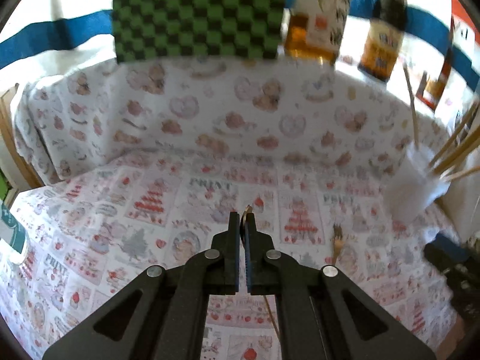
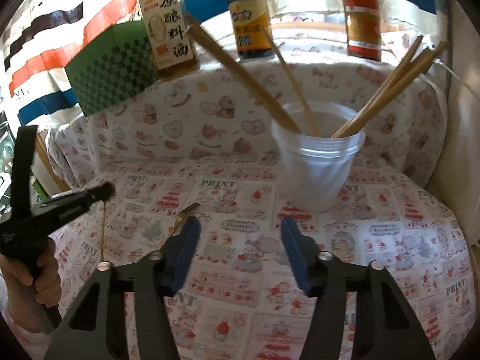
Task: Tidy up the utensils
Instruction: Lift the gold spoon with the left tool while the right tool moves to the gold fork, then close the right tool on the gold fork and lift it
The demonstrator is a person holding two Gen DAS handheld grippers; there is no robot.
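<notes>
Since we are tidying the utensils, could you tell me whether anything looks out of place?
Yes: a small gold fork lies loose on the patterned tablecloth, while the chopsticks stand in the plastic cup. The left gripper dangles a thin utensil clear of the cloth.

Table under printed cloth (image 2: pixel 240 258), plastic cup (image 2: pixel 315 174) standing, gold fork (image 2: pixel 183 216) lying beside

Bright backlight from the rear, motion-blurred left view, fisheye-bent dark edges.

left gripper (image 1: pixel 244 225) clamps thin gold utensil (image 1: pixel 247 210) | fork (image 1: pixel 337 240) on tablecloth (image 1: pixel 150 240)
</notes>
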